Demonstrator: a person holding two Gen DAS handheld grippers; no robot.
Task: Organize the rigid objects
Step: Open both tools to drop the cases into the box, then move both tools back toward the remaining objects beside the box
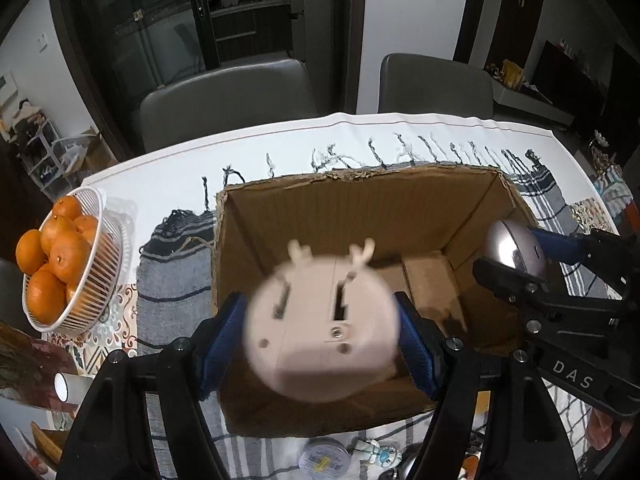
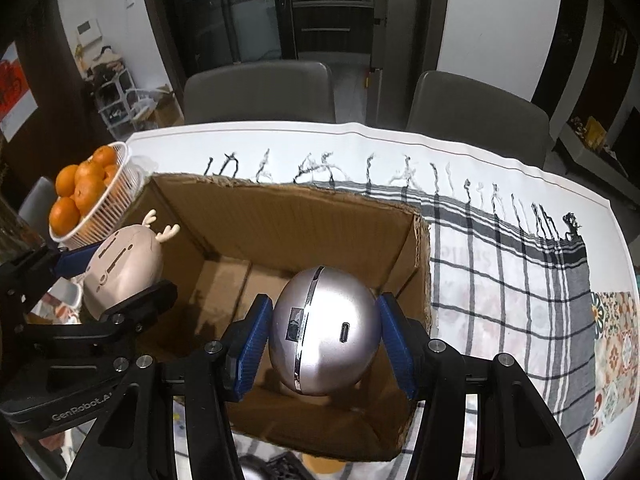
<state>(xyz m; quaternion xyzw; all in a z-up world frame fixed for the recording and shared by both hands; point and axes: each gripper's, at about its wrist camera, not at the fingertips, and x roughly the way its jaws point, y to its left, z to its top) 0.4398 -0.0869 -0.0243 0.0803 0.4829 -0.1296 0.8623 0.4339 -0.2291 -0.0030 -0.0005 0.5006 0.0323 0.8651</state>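
My left gripper [image 1: 322, 334] is shut on a round pink toy with small antlers [image 1: 320, 328], held over the open cardboard box [image 1: 352, 208]. The same pink toy [image 2: 124, 268] shows at the left of the right wrist view, above the box's left wall. My right gripper [image 2: 324, 334] is shut on a shiny silver egg-shaped device [image 2: 324, 332] with a port on its side, hanging over the cardboard box [image 2: 280, 216]. In the left wrist view the silver device [image 1: 514, 250] sits at the box's right side in the right gripper [image 1: 532, 264].
A white wire basket of oranges [image 1: 60, 256] stands left of the box. A checked cloth [image 2: 512, 280] covers the table. A round tin [image 1: 324, 458] and a small figurine [image 1: 380, 454] lie near the front edge. Two grey chairs [image 2: 260, 92] stand behind the table.
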